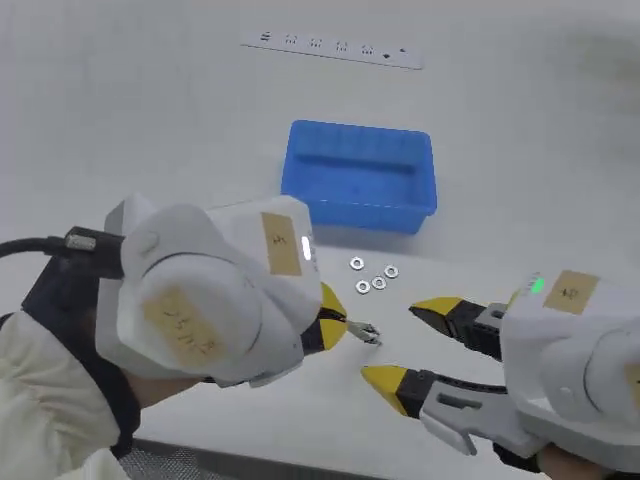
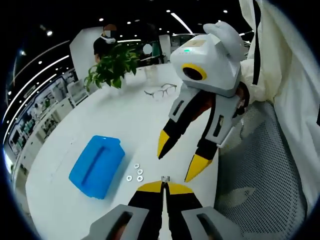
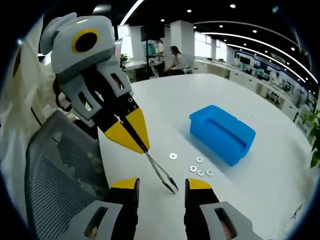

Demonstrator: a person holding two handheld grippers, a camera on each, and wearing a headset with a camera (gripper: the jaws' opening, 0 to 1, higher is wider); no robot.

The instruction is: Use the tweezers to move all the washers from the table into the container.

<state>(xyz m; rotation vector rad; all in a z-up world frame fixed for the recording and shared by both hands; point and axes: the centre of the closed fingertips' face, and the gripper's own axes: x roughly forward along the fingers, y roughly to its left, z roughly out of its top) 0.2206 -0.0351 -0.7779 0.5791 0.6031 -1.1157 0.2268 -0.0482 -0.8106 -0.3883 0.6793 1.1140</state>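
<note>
1. The left tongs [image 2: 163, 186] are pressed together on the rear end of a pair of metal tweezers [image 3: 159, 172]. The slim points stick out ahead of the yellow tips. I judge that this firm pinch is there to keep the tool steady and aimed.
2. The tweezers slant down toward the table [image 1: 150, 130] on the near side of the blue container [image 1: 355, 212], stopping short of the washers [image 1: 377, 283]. Nothing shows between the tweezer points, and I cannot tell whether they touch the table.
3. The right tongs [image 1: 393, 340] stand wide apart and hold nothing, with their tips just beside the tweezer points. They are probably kept there to steady or reseat the tool, since the picking itself falls to the tweezers.
4. The washers lie flat in a loose cluster just in front of the container's near wall, without touching it. That makes each carry a short one.
5. The container sits open side up, and its inside looks bare in the head view. The task seems to be at its start, and the next move needs the points set finely around one thin ring.
6. Beyond the container's far wall, well apart, a white power strip [image 1: 330, 47] lies flat.
</note>
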